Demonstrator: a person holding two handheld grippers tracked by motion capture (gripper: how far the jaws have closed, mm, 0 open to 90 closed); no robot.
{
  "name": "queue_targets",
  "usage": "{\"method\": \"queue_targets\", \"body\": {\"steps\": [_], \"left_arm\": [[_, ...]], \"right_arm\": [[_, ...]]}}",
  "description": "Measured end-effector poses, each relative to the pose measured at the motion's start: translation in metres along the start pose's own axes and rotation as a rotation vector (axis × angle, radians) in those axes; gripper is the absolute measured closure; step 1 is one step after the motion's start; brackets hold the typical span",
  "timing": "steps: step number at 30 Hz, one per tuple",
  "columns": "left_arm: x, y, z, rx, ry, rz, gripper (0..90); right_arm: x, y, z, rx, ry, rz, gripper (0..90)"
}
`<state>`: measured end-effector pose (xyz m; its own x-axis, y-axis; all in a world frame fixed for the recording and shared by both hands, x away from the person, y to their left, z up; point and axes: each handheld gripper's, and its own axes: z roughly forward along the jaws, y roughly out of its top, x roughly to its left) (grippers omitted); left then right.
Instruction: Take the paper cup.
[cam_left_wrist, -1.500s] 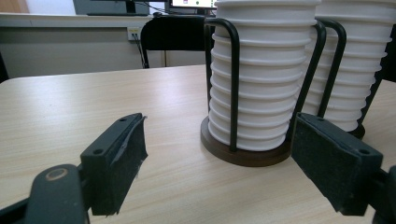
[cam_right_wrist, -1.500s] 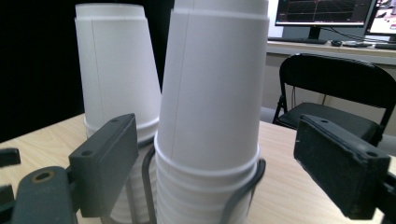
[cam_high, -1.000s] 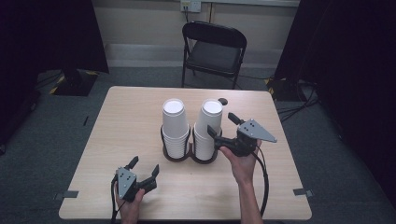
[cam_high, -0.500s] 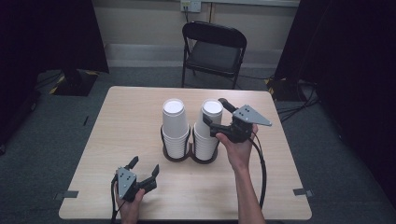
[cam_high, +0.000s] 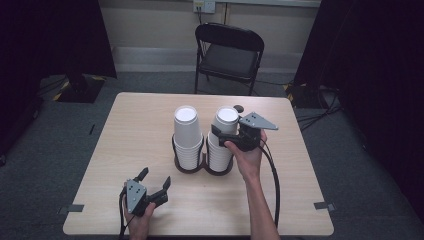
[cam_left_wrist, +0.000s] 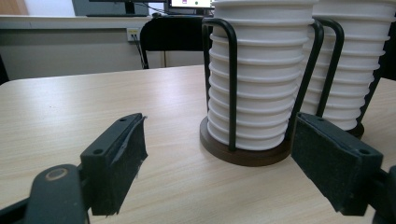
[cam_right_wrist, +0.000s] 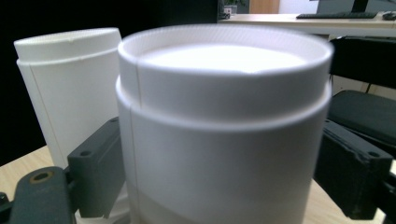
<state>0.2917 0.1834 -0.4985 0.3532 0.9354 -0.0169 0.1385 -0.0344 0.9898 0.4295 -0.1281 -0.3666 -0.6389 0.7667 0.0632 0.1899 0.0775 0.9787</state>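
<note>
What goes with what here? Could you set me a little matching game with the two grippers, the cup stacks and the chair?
Things:
1. left gripper
2. right gripper
3. left cup stack
4. folding chair

Places or states:
A. behind the far edge of the table
B. jaws around the top cup of the right cup stack
C. open, low over the near table edge
D. standing in the black wire holder, untouched

Pairs: 1-C, 2-B, 3-D, 4-A

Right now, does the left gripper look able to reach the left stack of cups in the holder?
Probably yes. The left gripper is open and faces the left stack of cups; bare table lies between them. The holder's black wire uprights may hinder a low grasp.
</note>
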Motion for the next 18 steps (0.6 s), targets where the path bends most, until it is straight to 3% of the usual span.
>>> {"method": "queue_targets", "body": {"steps": [3, 5, 18], "left_arm": [[0.0, 0.0, 0.0, -0.005, 0.006, -0.001, 17.9], [0.0, 0.0, 0.0, -0.004, 0.005, -0.001, 17.8], [0.0, 0.0, 0.0, 0.0, 0.0, 0.003, 17.9]], "right_arm": [[0.001, -0.004, 0.003, 0.02, 0.0, -0.006, 13.0], [0.0, -0.008, 0.006, 0.04, 0.003, 0.02, 12.9], [0.005, -0.015, 0.014, 0.082, -0.055, -0.006, 12.3]]}}
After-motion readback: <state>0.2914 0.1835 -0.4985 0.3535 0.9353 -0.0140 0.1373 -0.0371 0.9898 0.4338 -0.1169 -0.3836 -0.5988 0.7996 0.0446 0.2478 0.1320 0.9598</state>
